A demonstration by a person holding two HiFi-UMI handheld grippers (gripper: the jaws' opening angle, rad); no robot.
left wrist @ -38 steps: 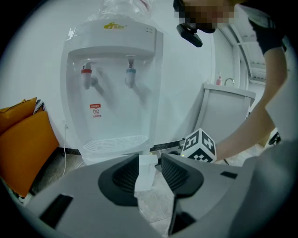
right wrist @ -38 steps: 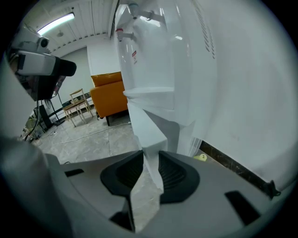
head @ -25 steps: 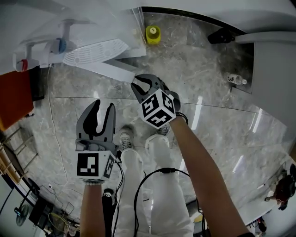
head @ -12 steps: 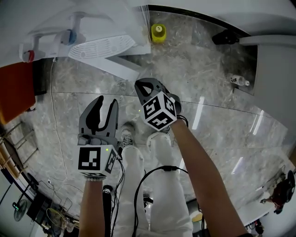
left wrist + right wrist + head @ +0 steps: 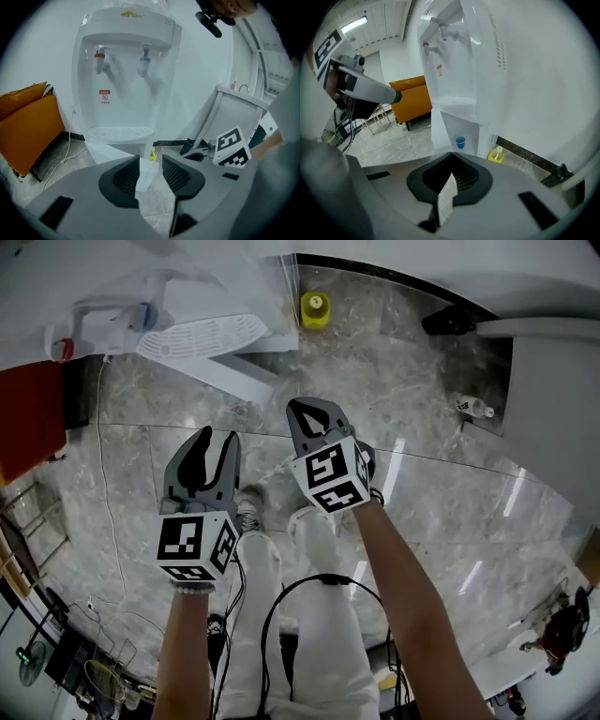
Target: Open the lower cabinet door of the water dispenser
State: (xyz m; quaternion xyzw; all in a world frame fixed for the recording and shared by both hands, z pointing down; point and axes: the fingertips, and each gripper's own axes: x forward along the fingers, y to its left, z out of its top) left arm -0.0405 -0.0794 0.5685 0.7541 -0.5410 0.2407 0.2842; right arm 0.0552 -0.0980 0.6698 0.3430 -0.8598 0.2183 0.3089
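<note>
The white water dispenser stands at the upper left, with a red and a blue tap above its drip tray. Its lower cabinet is open, and a blue cup stands inside. The pale frosted door hangs swung out on the cabinet's right side. My right gripper is shut with nothing in it and hovers a short way in front of the cabinet, clear of the door. To its left my left gripper is open and empty, aimed at the dispenser.
A yellow bottle sits on the marble floor by the door. An orange cushion leans left of the dispenser, and its cord trails over the floor. A clear bottle lies beside a white unit. The person's legs are below.
The right gripper's jaws closed from partly open to shut, then it drew back and up from the cabinet. The left gripper stayed open in nearly the same place.
</note>
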